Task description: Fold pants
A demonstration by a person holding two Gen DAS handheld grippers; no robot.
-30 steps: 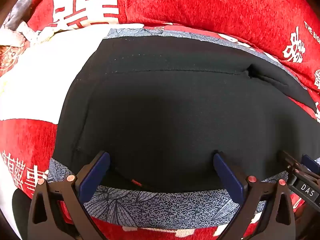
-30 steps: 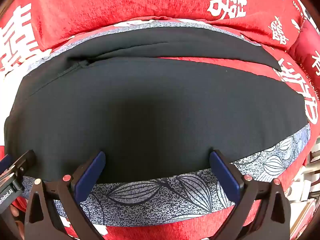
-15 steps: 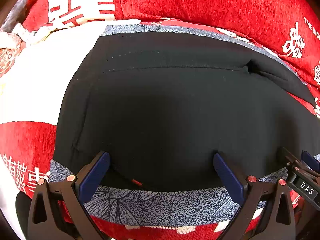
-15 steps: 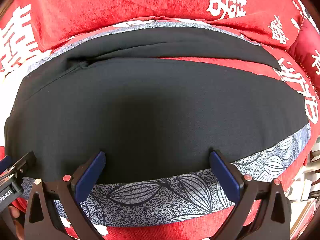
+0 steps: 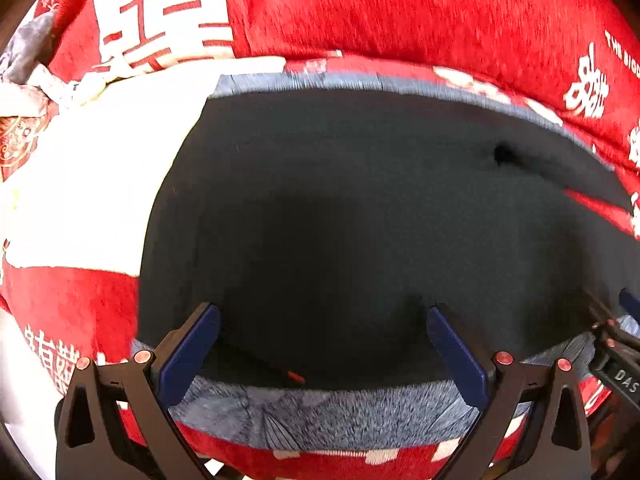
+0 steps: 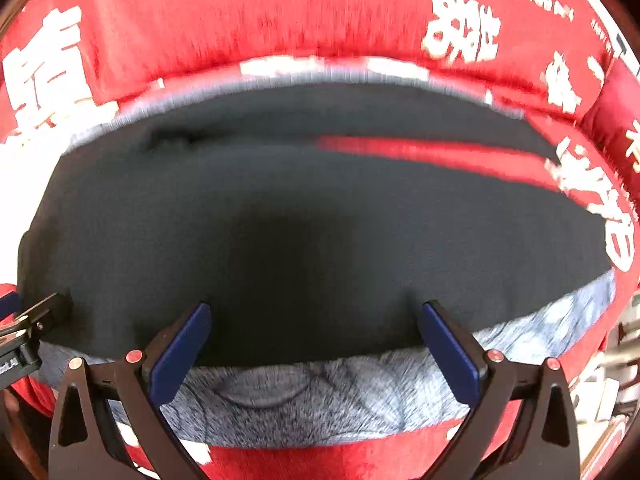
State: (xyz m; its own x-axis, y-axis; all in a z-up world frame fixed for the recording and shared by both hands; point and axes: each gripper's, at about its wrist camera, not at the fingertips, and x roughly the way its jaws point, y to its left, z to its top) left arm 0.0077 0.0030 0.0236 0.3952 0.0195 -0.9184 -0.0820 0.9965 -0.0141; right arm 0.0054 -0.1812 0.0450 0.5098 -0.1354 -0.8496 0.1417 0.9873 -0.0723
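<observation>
Black pants (image 5: 360, 208) lie flat across a grey-blue leaf-patterned cloth (image 5: 320, 408) on a red cover. In the left wrist view I see the waistband end, and my left gripper (image 5: 322, 316) stands open over the near edge with nothing between its blue pads. The right wrist view shows the leg part of the pants (image 6: 320, 216), one leg lying behind the other with a red strip between them. My right gripper (image 6: 316, 312) is open above the near hem, holding nothing. Each gripper's tip shows at the edge of the other's view.
A red cover with white characters (image 5: 380, 4) rises like a cushion behind the pants. A white patch (image 5: 92, 168) lies left of the waistband, with crumpled grey and white cloth (image 5: 28, 60) at the far left. Cluttered items (image 6: 616, 384) show at the right edge.
Both grippers have moved forward over the pants' near edge, so less patterned cloth shows ahead of the pads. The views are blurred by motion now. The pants lie as before.
</observation>
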